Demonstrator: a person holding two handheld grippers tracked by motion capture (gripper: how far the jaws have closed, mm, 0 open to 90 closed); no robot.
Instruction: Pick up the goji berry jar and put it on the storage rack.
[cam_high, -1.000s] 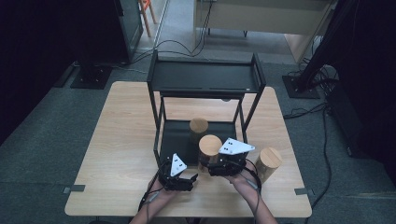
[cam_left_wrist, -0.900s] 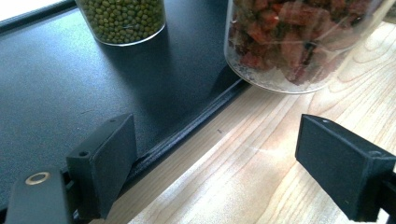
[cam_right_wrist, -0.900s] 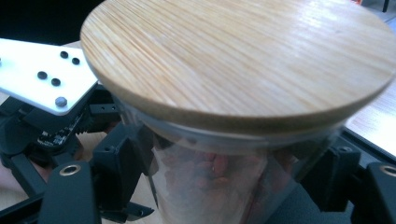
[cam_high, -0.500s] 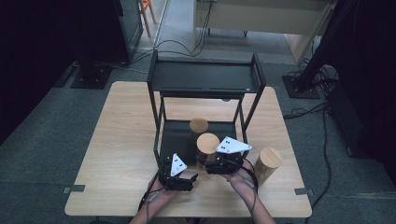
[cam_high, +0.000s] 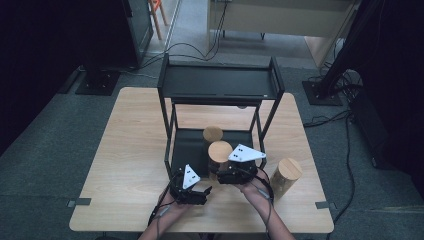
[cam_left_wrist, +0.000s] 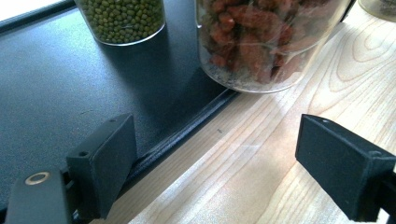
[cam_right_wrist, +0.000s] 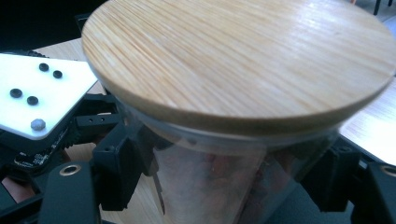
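The right hand-held gripper (cam_high: 226, 170) is grasping a jar (cam_high: 219, 156) with a wooden lid, its jaws pressing on the glass wall just under the lid, one on each side. In the right gripper view the jar (cam_right_wrist: 243, 140) is standing upright between the jaws, and reddish-brown contents are showing dimly through the glass; what they are is hard to tell there. In the left gripper view the same jar (cam_left_wrist: 266, 42) is showing reddish dried pieces, and its base is sitting half over the front lip of the black shelf tray (cam_left_wrist: 60, 93) and half over the worktop (cam_left_wrist: 261, 163); whether it is resting or hanging just above, I cannot tell.

The left hand-held gripper (cam_high: 200, 192) is lying low just beside the right one, on its left, released, its jaws standing wide apart with nothing between them but the worktop and the tray's edge. Ahead of it and beyond the held jar, a second jar (cam_left_wrist: 122, 21) of green beans is standing on the tray.

To the right of the right hand-held gripper, a third jar (cam_high: 285, 176) with a wooden lid is standing near it on the worktop (cam_high: 125, 150).
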